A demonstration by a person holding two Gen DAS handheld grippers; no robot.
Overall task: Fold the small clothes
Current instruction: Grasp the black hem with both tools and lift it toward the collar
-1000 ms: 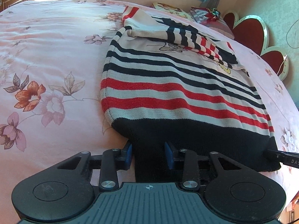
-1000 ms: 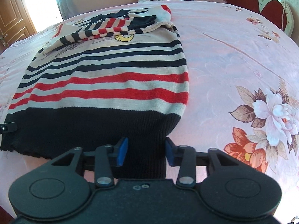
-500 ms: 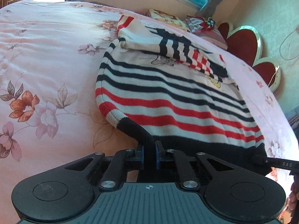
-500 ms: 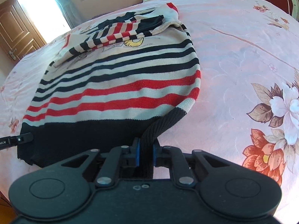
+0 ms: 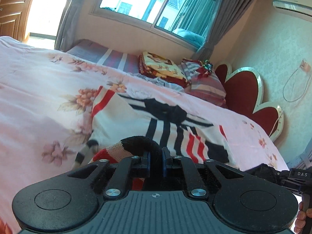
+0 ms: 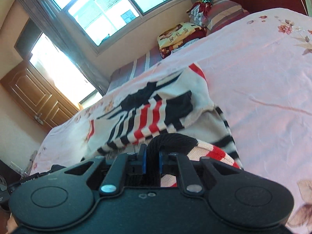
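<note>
Grippers both lifted over the pink floral bedsheet (image 5: 39, 101)! Left gripper (image 5: 155, 162) pinches the striped knit sweater's (image 5: 126, 115) black ribbed hem (image 5: 140, 141), right gripper (image 6: 151, 160) clamps it too.

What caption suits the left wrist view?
Left gripper lifts the striped sweater's black hem above the floral bed.

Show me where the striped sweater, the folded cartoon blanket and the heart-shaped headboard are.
striped sweater (image 5: 120, 120), left wrist view, on its white upper body.
folded cartoon blanket (image 5: 161, 66), left wrist view, on its yellow top face.
heart-shaped headboard (image 5: 241, 85), left wrist view, on a red padded lobe.
</note>
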